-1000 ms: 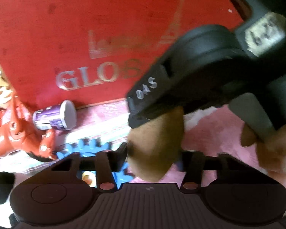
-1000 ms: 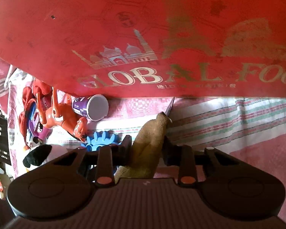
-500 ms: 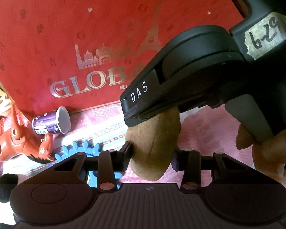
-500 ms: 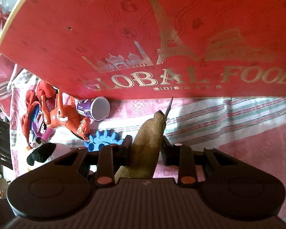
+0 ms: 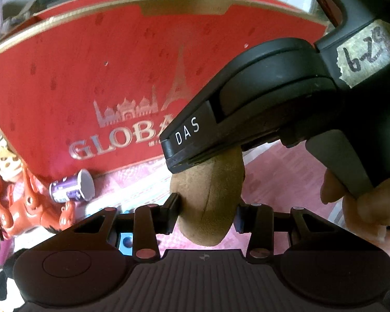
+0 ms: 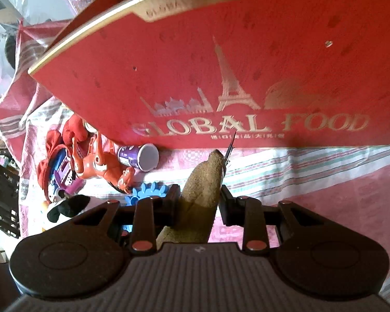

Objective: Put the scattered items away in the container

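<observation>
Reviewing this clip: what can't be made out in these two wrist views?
- Box interior: both views show only its red front wall and rim.
- Brown plush: left view, the right gripper's body covers its top; right view, its lower end is behind the gripper body. What toy it is, unclear.
- Blue gear: mostly behind gripper fingers.
- Black-and-white plush: partly hidden by the gripper body.

The box (image 6: pixel 247 59) is red with a pale tan rim, printed with silvery-gold skyline drawings and the lettering GLOBAL FOOD; below it the cloth (image 6: pixel 312 171) is pink, striped white, green and red. Left of the box's lower edge lie a purple cup (image 6: pixel 137 157) with a white inside, an orange-red toy (image 6: pixel 101 167), a blue gear (image 6: pixel 149 192) and a black-and-white plush (image 6: pixel 65 205); the plush toy (image 5: pixel 210 200) near the box front is brown.
</observation>
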Motion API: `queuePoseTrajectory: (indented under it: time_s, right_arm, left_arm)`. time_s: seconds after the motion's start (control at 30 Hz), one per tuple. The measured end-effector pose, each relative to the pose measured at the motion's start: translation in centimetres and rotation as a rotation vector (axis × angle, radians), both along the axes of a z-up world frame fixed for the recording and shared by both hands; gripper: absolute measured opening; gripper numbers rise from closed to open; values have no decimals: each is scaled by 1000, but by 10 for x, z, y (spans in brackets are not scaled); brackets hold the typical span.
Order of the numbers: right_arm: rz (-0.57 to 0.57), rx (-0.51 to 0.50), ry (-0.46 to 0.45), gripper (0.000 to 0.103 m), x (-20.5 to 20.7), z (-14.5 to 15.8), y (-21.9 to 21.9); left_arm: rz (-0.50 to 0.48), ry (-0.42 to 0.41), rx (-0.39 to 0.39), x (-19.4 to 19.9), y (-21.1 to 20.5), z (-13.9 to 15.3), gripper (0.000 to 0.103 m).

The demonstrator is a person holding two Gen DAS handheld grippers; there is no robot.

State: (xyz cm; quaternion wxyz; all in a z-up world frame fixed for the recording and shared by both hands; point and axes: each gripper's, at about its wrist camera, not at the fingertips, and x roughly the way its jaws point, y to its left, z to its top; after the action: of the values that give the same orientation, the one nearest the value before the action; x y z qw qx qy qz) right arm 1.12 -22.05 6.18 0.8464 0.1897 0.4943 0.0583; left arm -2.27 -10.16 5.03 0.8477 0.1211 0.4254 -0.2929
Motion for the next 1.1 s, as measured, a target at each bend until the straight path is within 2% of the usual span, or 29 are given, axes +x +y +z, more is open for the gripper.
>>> queuePoseTrajectory:
  time_s: [0.37,0.6,0.9,1.0,1.1]
  right_arm:
    - [-31,-66,-61,35,-17,36,-3]
    - [0,-86,-102,36,-23,66,3]
    - [52,-86,-312,36,-19,140,-6]
    - [51,-125,-399,36,-2,166,-20]
    - [26,-151,-432,36,24,180,-42]
  left_arm:
    - [-69,-39,-83,-7,2,26,42]
    - [-64,-79,-135,-16,11,53,42]
    - [-60,-226,-162,-7,4,126,45]
    - [-76,-299,-149,14,-19,152,46]
    - [-104,-319,-130,47,-48,167,47]
